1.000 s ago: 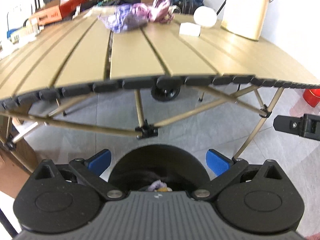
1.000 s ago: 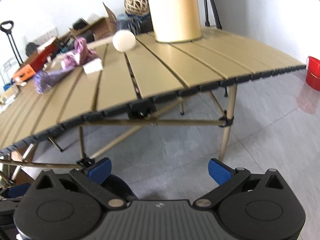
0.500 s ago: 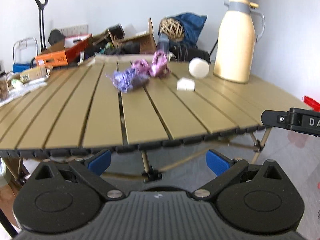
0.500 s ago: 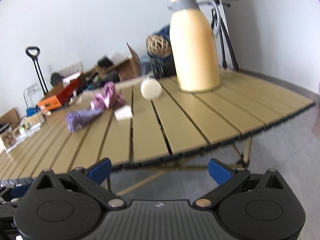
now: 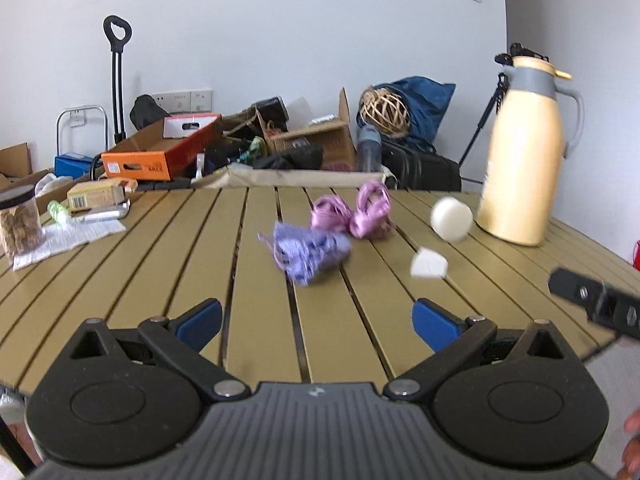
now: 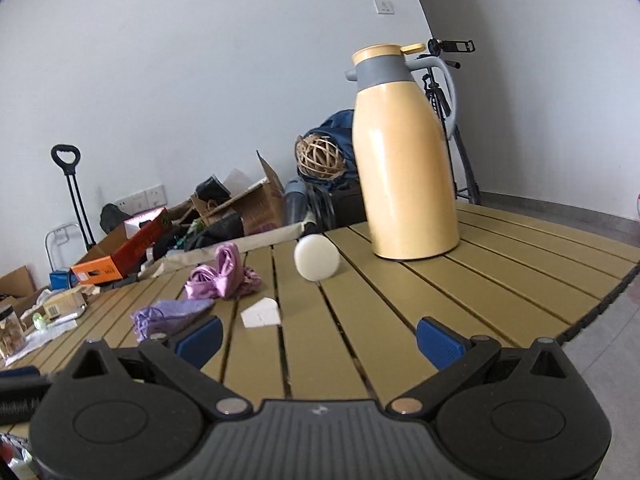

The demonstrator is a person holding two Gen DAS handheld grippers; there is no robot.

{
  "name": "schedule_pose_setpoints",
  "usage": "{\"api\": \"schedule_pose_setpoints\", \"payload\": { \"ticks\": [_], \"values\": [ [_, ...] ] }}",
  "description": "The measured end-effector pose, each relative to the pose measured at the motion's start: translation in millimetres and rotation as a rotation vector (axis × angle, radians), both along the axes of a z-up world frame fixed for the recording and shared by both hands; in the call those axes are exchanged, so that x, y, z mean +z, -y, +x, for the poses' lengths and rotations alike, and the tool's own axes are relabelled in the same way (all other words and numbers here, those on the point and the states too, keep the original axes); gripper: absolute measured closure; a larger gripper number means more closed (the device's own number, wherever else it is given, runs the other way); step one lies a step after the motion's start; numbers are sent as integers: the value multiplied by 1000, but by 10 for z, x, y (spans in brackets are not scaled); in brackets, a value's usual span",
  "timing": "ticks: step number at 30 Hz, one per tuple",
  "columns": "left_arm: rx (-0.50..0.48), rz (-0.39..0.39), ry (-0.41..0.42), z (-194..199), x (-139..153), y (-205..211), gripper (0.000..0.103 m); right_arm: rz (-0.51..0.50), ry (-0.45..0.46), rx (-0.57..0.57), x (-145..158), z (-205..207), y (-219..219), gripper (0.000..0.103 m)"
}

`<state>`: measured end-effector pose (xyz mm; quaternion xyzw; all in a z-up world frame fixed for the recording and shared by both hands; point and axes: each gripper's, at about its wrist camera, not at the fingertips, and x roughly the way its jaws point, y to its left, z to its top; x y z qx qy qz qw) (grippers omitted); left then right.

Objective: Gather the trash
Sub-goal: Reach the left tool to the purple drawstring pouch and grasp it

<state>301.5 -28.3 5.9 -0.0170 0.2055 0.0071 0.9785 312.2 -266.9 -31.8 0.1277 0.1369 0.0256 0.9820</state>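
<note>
Both the left gripper [image 5: 316,322] and the right gripper [image 6: 318,338] have black linkage arms with silver pivot screws, blue fingertip pads [image 5: 434,324], and ribbed grey housing behind the jaws.

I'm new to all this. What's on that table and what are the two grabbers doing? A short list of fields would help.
table: tan slats
trash: purple wad, pink wad, white scrap, white puck
other: yellow jug, upright at the far right
left gripper: open, empty, above the near edge
right gripper: open, empty
contact: neither touches any trash
</note>
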Motion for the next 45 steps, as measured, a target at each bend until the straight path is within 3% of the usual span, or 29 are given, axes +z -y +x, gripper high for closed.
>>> {"api": "schedule_pose_setpoints", "payload": {
  "ticks": [6,14,20,32,36,41,45],
  "values": [
    [-36,-4,17,356,164,-50,0,9,42,-49,-21,193,-94,0],
    [-29,6,-11,851,125,-63,0,-5,48,-90,-73,509,-134,0],
    [-78,-15,-56,1210,-2,-58,0,-12,46,-150,-118,670,-19,0],
    [-68,-33,-130,1617,-230,-53,0,-58,-1,-168,-214,886,77,0],
    [-68,-36,-162,1655,-266,-72,17,-61,-13,-180,-226,903,83,0],
    [-82,-16,-171,1668,-292,-40,27,-58,-12,-183,-221,871,81,0],
    [-115,6,-192,1689,-324,22,59,-38,-30,-178,-243,870,87,0]
  ]
}}
